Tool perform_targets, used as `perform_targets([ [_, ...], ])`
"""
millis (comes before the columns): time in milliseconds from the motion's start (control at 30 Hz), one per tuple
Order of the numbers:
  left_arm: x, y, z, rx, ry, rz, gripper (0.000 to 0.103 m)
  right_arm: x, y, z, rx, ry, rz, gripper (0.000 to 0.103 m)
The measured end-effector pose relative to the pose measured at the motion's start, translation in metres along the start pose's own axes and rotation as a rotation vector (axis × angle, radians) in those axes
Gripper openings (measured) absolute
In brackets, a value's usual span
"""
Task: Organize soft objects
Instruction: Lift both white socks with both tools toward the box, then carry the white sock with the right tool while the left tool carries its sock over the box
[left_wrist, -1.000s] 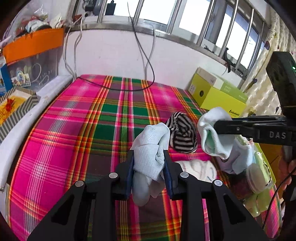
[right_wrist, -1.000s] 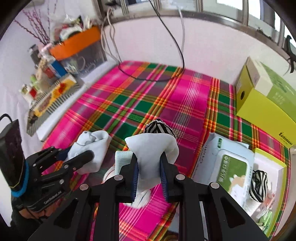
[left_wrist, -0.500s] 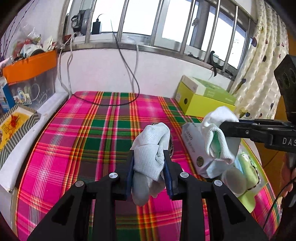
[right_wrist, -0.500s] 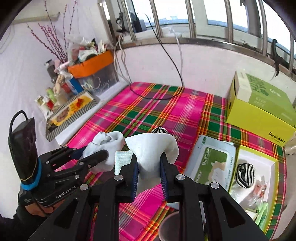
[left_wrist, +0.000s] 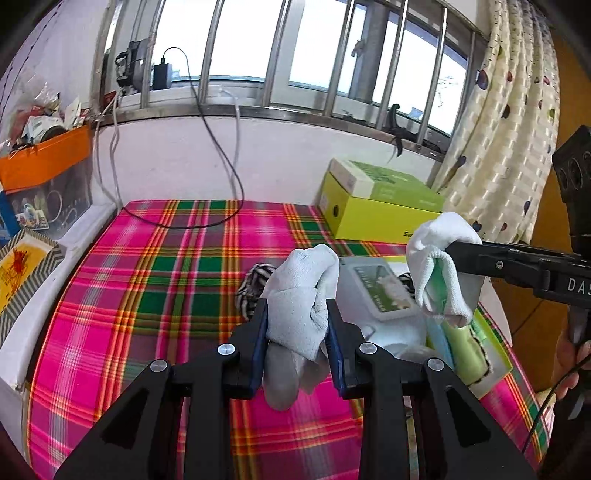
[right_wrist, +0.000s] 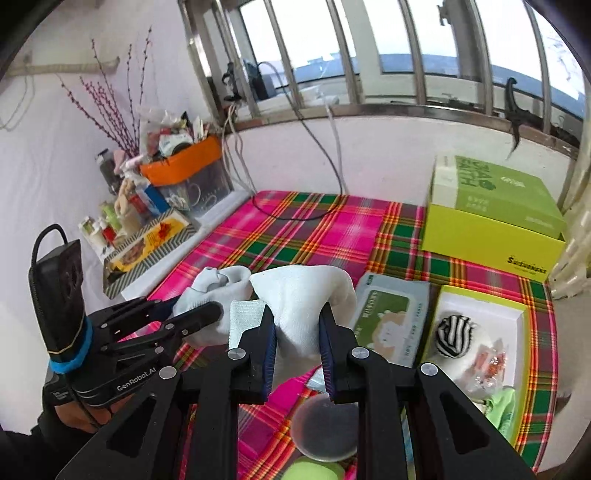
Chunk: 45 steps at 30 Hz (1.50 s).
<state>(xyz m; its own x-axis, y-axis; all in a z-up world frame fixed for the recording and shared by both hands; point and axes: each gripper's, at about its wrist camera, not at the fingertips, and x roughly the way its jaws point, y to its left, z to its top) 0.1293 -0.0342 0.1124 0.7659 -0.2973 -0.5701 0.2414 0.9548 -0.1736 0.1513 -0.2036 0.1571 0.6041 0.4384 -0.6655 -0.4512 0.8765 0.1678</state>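
From the left wrist, the pale sock (left_wrist: 299, 306) hides most of a striped sock (left_wrist: 251, 288) lying behind it. The right gripper's (left_wrist: 448, 254) handle runs off the right edge. From the right wrist, a blurred round lid (right_wrist: 325, 428) sits partly behind the fingers (right_wrist: 327, 358), and small packets in the open yellow box (right_wrist: 480, 295) are too indistinct to name.

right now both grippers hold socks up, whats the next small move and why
Probably carry the right gripper with its white sock toward the open yellow-green tray, where a striped sock ball already sits; the left gripper holds a pale grey sock.
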Motion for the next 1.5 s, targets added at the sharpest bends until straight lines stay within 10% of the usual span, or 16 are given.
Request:
perform_targets([
  [833, 0.037, -0.092, 0.022, 0.090, 0.042, -0.095, 0.030, -0.059, -0.118, -0.024, 0.173, -0.096, -0.080, 0.020],
  [1500, 0.076, -0.121, 0.040, 0.123, 0.084, -0.135, 0.030, 0.014, -0.224, -0.034, 0.302, 0.030, -0.196, 0.020],
])
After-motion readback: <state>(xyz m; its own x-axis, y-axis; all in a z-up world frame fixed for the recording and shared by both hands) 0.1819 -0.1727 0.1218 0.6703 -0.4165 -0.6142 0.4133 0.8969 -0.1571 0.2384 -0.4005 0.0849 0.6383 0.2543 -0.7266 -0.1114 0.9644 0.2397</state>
